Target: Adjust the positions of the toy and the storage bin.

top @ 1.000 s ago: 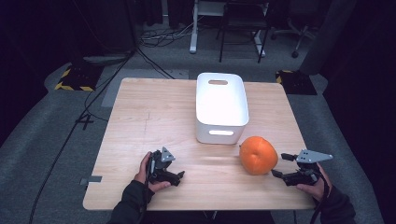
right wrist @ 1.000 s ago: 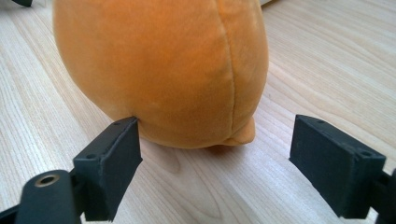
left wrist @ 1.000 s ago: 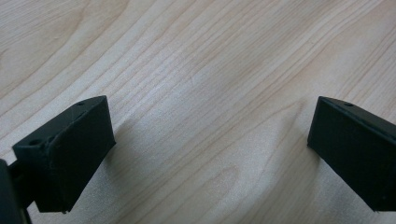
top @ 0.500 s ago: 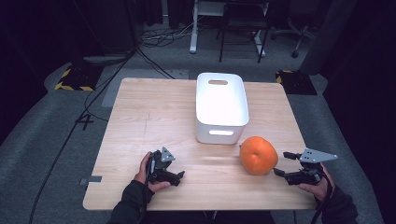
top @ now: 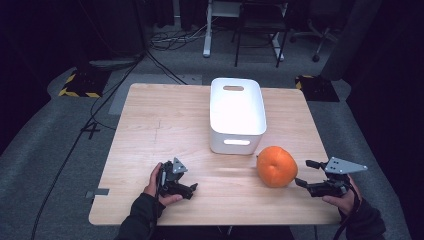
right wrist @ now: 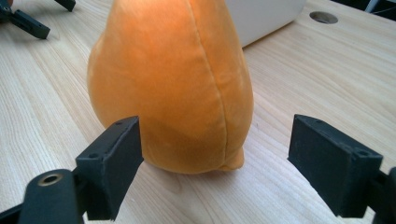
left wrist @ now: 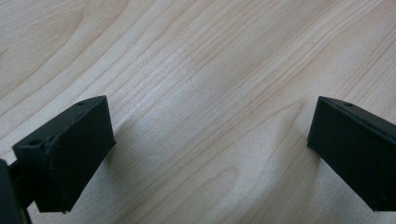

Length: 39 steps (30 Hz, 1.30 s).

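An orange plush pumpkin (top: 276, 166) sits on the wooden table (top: 165, 120), just in front of the right corner of a white bin (top: 236, 114). My right gripper (top: 306, 173) is open just right of the pumpkin, jaws pointing at it with a small gap. In the right gripper view the pumpkin (right wrist: 175, 79) stands right ahead of the right gripper (right wrist: 233, 163), slightly beyond the spread jaws. My left gripper (top: 192, 187) rests low near the table's front left, held by a hand. Its jaws are wide apart over bare wood in the left gripper view, where the left gripper (left wrist: 212, 149) holds nothing.
The white bin has handle slots and looks empty inside. The table's front edge (top: 215, 220) runs close to both hands. A round cable hole (right wrist: 323, 17) lies in the tabletop beyond the pumpkin. Chairs, a desk frame and cables stand on the floor behind the table.
My right gripper has crept slightly left toward the pumpkin. The left gripper and the pumpkin stay where they were.
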Tool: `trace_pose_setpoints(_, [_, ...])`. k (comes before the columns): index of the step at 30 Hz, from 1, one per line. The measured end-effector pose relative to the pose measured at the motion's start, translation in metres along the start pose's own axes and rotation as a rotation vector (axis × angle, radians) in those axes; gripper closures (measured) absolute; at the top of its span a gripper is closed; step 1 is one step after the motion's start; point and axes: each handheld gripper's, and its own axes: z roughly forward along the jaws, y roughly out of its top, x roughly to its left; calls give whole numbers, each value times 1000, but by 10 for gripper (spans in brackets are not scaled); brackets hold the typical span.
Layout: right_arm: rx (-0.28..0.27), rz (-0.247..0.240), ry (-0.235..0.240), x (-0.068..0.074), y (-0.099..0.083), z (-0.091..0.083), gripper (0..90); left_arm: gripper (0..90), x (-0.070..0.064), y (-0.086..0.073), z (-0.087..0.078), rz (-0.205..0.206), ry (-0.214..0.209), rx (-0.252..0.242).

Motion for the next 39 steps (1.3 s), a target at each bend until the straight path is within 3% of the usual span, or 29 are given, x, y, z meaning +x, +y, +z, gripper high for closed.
trace_pose_setpoints(9, [-10,-19,-14,5,13,-5,203,6,0,0,0,0,2,-2])
trace_pose_setpoints(24, [-27,-22,17,18,40,-7,205,6,0,0,0,0,1,-2])
trace_pose_setpoints(33, [-25,-69,26,27,58,2,205,7,0,0,0,0,1,-2])
trace_pose_setpoints(39, [-42,-68,35,32,72,9,205,6,0,0,0,3,2,0])
